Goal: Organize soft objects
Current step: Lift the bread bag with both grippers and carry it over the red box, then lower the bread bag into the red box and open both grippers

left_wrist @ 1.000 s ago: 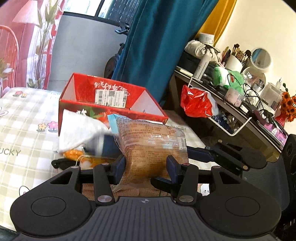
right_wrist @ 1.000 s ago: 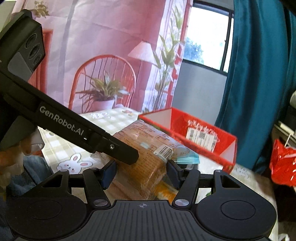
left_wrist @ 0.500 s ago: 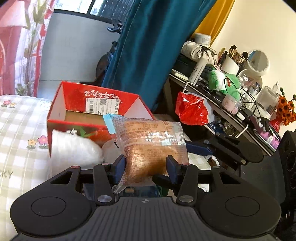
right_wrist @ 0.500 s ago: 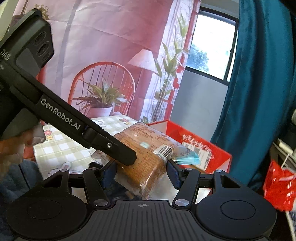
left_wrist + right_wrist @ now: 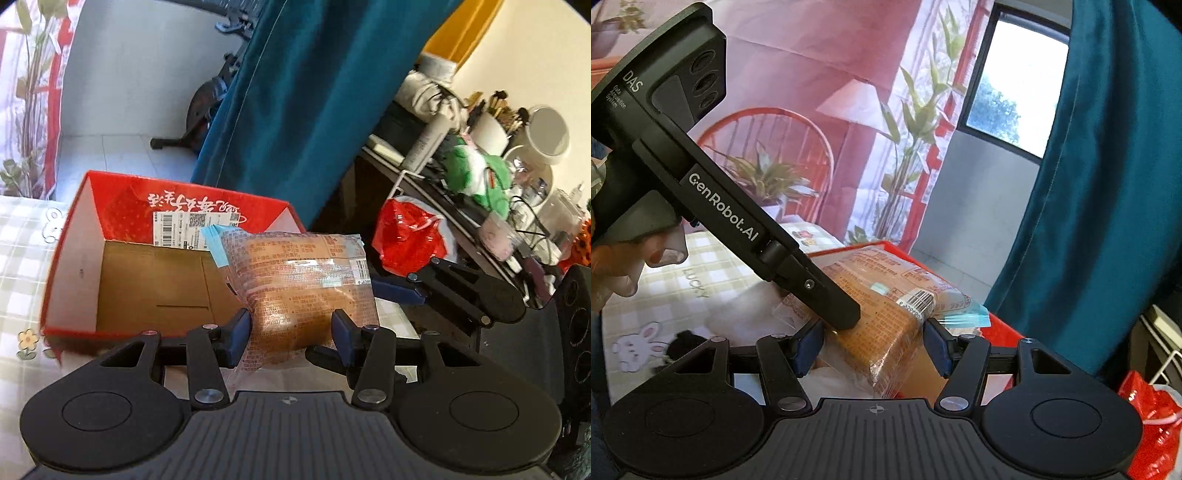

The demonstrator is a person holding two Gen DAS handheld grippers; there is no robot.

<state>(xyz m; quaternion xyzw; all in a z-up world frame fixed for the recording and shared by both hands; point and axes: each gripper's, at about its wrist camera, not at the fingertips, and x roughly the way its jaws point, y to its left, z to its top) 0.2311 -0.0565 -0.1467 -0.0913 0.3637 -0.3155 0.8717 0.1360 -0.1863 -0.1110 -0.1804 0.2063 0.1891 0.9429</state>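
Observation:
A brown loaf in a clear printed wrapper, the bread package (image 5: 299, 284), hangs in the air in front of the open red cardboard box (image 5: 74, 258). My left gripper (image 5: 290, 332) is shut on its lower end, blue pads pressing both sides. In the right wrist view the same package (image 5: 894, 295) lies between the pads of my right gripper (image 5: 873, 343), which is shut on it too. The left gripper's black body (image 5: 738, 221) crosses that view from the upper left, held by a hand (image 5: 613, 269). The right gripper's fingers (image 5: 399, 288) touch the package's right edge.
The box stands on a checked tablecloth (image 5: 22, 240); its brown floor shows nothing inside. A teal curtain (image 5: 314, 110) hangs behind it. A red plastic bag (image 5: 406, 240) and a cluttered shelf (image 5: 480, 166) are at the right. A white soft item (image 5: 738, 306) lies on the cloth.
Both grippers have carried the bread package together up and toward the red box, whose inside now shows. The white soft item and the things beside it have left the left wrist view.

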